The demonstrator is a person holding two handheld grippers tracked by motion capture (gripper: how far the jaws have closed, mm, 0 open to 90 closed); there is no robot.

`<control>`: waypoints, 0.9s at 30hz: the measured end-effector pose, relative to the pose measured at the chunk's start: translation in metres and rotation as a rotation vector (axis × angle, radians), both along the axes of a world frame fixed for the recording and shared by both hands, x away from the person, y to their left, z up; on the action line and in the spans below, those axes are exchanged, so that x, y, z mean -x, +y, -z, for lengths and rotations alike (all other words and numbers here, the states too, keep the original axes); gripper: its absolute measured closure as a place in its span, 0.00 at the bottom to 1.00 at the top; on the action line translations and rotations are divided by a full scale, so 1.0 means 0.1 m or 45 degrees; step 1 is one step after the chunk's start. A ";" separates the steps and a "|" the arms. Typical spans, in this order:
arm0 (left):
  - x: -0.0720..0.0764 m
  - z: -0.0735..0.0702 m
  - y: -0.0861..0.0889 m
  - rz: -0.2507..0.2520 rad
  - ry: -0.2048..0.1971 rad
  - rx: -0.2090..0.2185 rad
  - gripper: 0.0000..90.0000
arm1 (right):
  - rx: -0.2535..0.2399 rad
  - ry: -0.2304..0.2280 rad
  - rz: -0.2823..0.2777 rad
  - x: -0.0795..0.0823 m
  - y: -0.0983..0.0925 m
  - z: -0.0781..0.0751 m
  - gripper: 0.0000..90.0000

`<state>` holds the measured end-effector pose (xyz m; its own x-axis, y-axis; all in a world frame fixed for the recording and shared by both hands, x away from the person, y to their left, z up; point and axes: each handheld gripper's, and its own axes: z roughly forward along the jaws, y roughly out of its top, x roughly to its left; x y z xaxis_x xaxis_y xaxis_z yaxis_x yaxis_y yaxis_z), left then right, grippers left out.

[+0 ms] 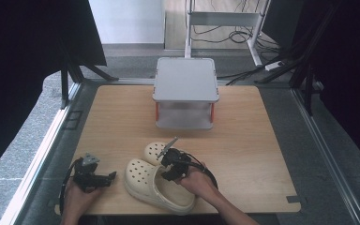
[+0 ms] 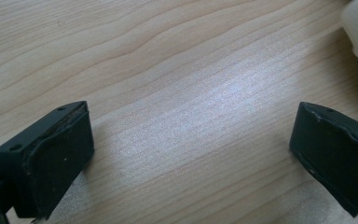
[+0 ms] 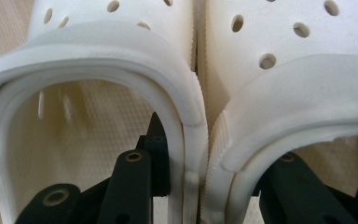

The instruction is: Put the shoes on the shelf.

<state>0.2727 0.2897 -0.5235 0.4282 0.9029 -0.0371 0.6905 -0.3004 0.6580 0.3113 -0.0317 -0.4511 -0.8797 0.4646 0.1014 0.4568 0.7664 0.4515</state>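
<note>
Cream perforated foam clogs point(image 3: 200, 93), inner walls pinched together by right gripper point(image 3: 198, 186); left gripper point(image 2: 191, 149) open, empty.

Two clogs point(image 1: 157, 180) are laid side by side on the table point(image 1: 243, 154), touching along their inner walls, near its front edge. Behind them, toward the far edge, a small two-level shelf point(image 1: 185, 91) is placed. The left gripper point(image 1: 104, 178) is set left of the clogs, just above the table. The right gripper point(image 1: 167, 174) is placed over the clogs, one jaw inside each.
</note>
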 end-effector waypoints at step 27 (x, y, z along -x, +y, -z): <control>0.00 0.00 0.00 0.001 0.002 -0.001 0.00 | -0.001 -0.002 0.208 -0.19 -0.58 -0.84 0.72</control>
